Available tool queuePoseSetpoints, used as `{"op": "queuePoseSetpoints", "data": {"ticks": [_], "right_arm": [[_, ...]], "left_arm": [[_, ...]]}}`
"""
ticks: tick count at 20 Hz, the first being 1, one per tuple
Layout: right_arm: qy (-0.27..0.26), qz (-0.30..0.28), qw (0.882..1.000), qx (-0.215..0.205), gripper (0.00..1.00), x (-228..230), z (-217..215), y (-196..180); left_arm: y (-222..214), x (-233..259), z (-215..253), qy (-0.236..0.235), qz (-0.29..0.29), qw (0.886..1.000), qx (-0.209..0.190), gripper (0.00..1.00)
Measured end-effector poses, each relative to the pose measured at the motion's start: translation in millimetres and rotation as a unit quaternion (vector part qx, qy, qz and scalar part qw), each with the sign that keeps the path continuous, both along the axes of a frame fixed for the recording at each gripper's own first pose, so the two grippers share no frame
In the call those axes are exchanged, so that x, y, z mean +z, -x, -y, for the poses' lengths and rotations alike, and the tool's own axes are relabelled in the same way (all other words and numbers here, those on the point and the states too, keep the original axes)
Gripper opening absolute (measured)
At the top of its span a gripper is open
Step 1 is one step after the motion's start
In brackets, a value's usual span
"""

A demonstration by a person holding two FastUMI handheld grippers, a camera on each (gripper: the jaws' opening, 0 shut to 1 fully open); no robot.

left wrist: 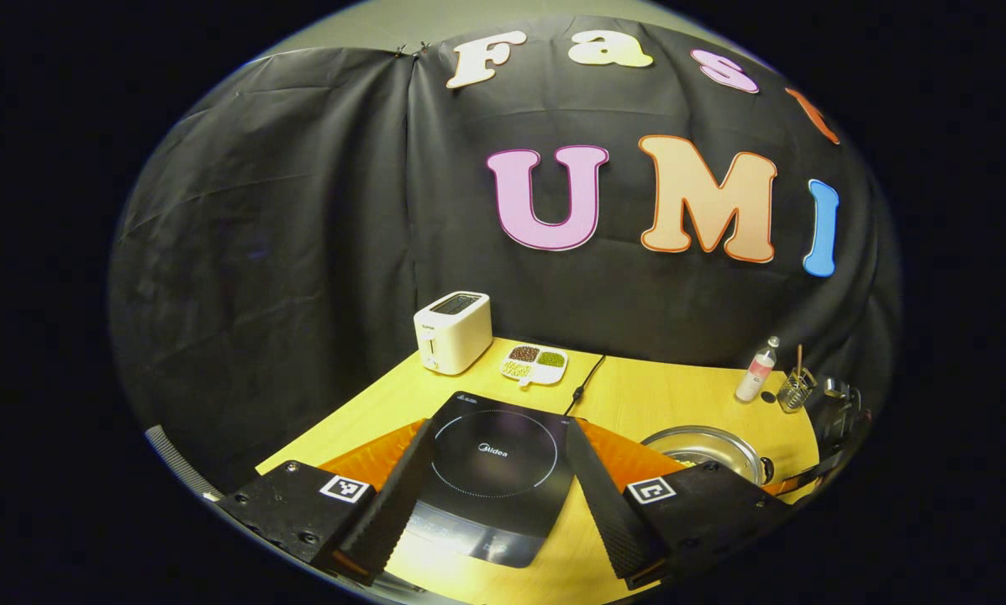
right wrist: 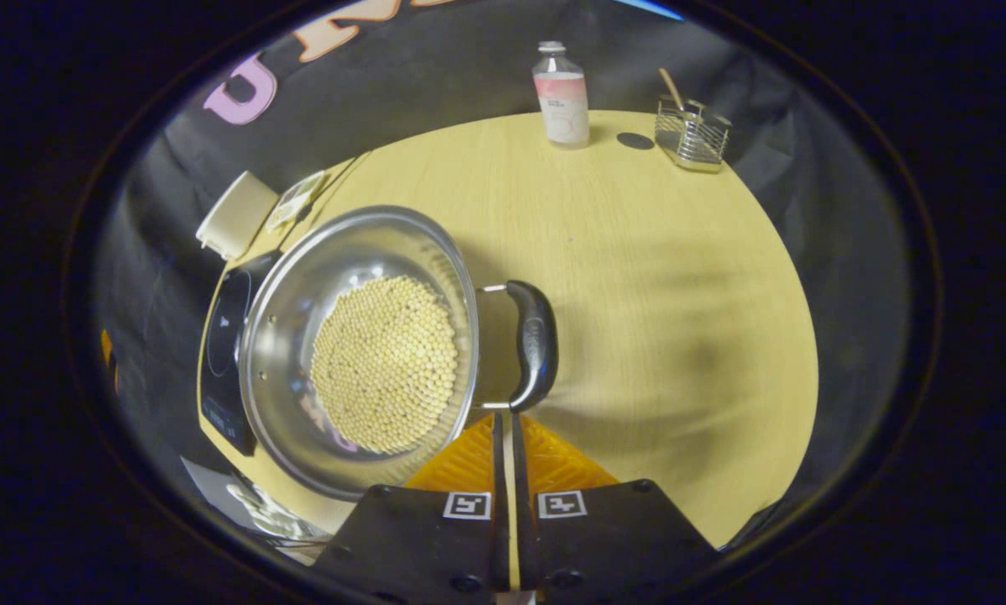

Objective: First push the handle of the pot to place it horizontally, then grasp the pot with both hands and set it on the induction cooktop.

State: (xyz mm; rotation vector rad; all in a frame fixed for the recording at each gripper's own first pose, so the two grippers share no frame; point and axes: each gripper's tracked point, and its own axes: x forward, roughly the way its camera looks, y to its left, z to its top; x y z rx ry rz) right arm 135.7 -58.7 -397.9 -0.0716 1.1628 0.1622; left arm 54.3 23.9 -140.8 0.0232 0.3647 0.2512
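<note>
Pot (right wrist: pixel 360 353) on table (right wrist: pixel 637 269), holding beans, just beside induction cooktop (left wrist: pixel 494 470); black handle (right wrist: pixel 534 343) at its side. Right gripper (right wrist: pixel 509 424) near handle's end, jaws nearly together, gripping nothing. Left gripper (left wrist: pixel 490 487) above cooktop, jaws wide apart. Toaster (left wrist: pixel 452 330), bottle (right wrist: pixel 561 97) behind.

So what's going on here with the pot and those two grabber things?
A person is working two handheld tongs at a wooden table. The right tongs, closed with nothing between them, sit right by the black handle of a steel pot holding pale beans. The left tongs hang open above the induction cooktop. The pot stands on the table beside the cooktop, not on it yet.
</note>
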Motion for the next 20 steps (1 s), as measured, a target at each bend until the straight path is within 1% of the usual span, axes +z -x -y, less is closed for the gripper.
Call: {"op": "queuePoseSetpoints", "data": {"ticks": [2, 3, 8, 9, 10, 11, 12, 13, 14, 15, 16, 17, 18, 19, 20], "right_arm": [[0.023, -0.002, 1.0, 0.014, 0.06, -1, 9, 7], [0.024, -0.003, 1.0, 0.013, 0.06, -2, 12, 12], [0.002, -0.002, 1.0, -0.017, 0.07, 10, 26, 23], [-0.008, 0.001, 1.0, -0.026, 0.0, 12, 27, 23], [-0.028, -0.002, 0.999, -0.032, 0.16, 19, 23, 23], [-0.041, 0.001, 0.998, -0.041, 0.15, 25, 24, 22], [-0.058, 0.003, 0.997, -0.05, 0.06, 33, 23, 20], [-0.072, -0.002, 0.996, -0.058, 0.15, 36, 22, 21], [-0.093, -0.003, 0.994, -0.062, 0.17, 41, 18, 20], [-0.104, -0.004, 0.992, -0.067, 0.23, 45, 16, 19], [-0.113, -0.002, 0.991, -0.066, 0.22, 48, 15, 17], [-0.117, 0.003, 0.991, -0.066, 0.3, 54, 16, 14], [-0.124, 0.007, 0.99, -0.065, 0.41, 59, 15, 11], [-0.135, 0.009, 0.989, -0.064, 0.53, 63, 11, 8], [-0.143, 0.014, 0.988, -0.063, 0.7, 67, 8, 3]], "left_arm": [[1, -2, 3, 0.002, -0.002, 1.0, -0.007, 0.95], [1, -5, 6, 0.004, -0.004, 1.0, -0.011, 0.96], [4, -28, 22, 0.023, -0.03, 0.999, -0.034, 0.96], [4, -34, 28, 0.029, -0.038, 0.998, -0.042, 0.96], [3, -40, 34, 0.036, -0.045, 0.997, -0.051, 0.96], [2, -45, 41, 0.043, -0.052, 0.996, -0.061, 0.96], [1, -52, 47, 0.05, -0.061, 0.994, -0.071, 0.96], [0, -58, 53, 0.056, -0.073, 0.992, -0.081, 0.96], [-1, -66, 57, 0.06, -0.088, 0.99, -0.09, 0.96], [-2, -71, 60, 0.063, -0.101, 0.988, -0.096, 0.96], [-5, -74, 63, 0.067, -0.11, 0.986, -0.104, 0.96], [-8, -77, 66, 0.071, -0.118, 0.984, -0.111, 0.96], [-10, -81, 68, 0.074, -0.128, 0.982, -0.118, 0.96], [-13, -87, 70, 0.076, -0.14, 0.979, -0.124, 0.96], [-17, -92, 72, 0.079, -0.151, 0.977, -0.131, 0.96]]}}
